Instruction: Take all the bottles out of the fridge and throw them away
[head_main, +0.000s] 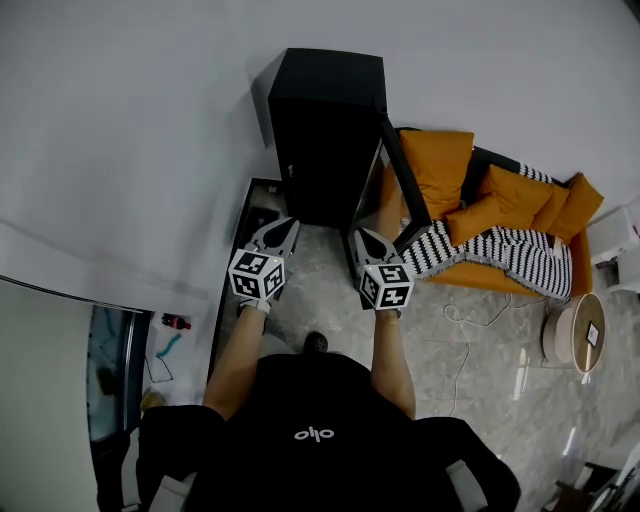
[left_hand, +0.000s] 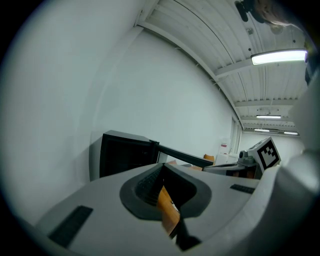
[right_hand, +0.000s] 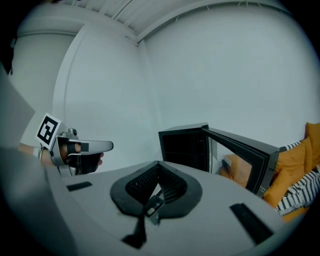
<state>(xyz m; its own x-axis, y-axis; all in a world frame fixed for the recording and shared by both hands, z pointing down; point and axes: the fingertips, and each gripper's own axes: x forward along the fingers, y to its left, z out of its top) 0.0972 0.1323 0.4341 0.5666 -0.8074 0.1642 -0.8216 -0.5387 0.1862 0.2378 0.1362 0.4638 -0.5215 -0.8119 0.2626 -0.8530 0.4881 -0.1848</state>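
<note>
Fridge (head_main: 325, 130) stands against the wall (head_main: 150, 120) with its door (head_main: 400, 185) open toward the sofa (head_main: 520, 200); the interior is too dark to show any bottles. You hold the left gripper (head_main: 282, 228) and right gripper (head_main: 364, 238) side by side before it, jaws of both closed, gripping nothing.

White logo mark (head_main: 313, 434) on the back of the person's black shirt (head_main: 330, 395), reading roughly as "olo" with two upright strokes in the middle; no surer reading. Black-and-white square coded markers on the cubes of the left gripper (head_main: 284, 226) and the right gripper (head_main: 364, 236): patterns only, no letters or digits. Red print on a distant white object (left_hand: 224, 146), too small to read.
</note>
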